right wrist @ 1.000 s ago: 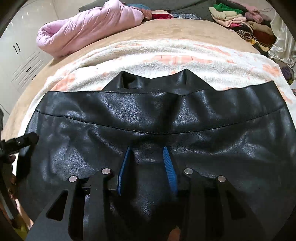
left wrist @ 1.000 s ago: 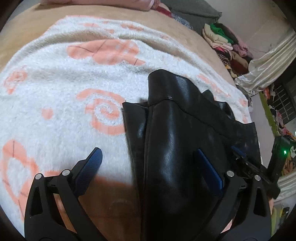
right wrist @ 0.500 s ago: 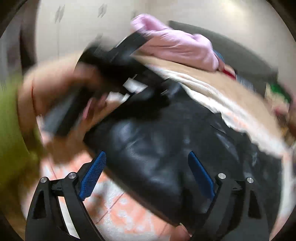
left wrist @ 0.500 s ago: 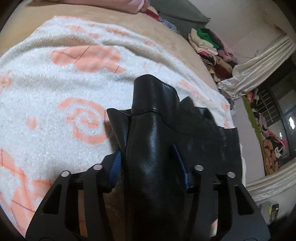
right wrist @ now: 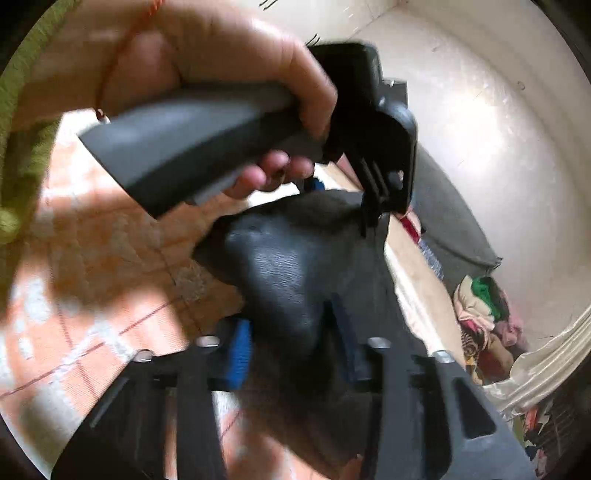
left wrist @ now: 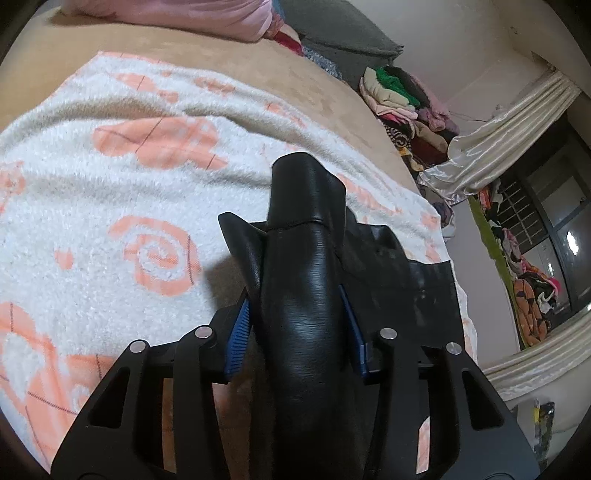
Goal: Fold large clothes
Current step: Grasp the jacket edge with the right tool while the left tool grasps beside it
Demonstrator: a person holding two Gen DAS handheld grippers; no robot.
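A black leather garment (left wrist: 306,280) lies on a white blanket with orange patterns (left wrist: 110,192). My left gripper (left wrist: 297,325) is shut on a bunched fold of the garment and holds it raised off the blanket. In the blurred right wrist view my right gripper (right wrist: 291,343) is shut on another fold of the same black leather garment (right wrist: 284,273). The person's hand holding the left gripper's grey handle (right wrist: 192,133) fills the upper left there, just above the garment.
The blanket covers a tan bed (left wrist: 258,66). A pink quilt (left wrist: 177,14) and grey cushion (left wrist: 343,40) lie at the far edge. A pile of clothes (left wrist: 402,99) and a cream curtain (left wrist: 498,140) stand at the right.
My left gripper closed on the garment's fold and lifted it. My right gripper let go, swung left toward the left gripper, opened wide, then closed on a fold of the garment.
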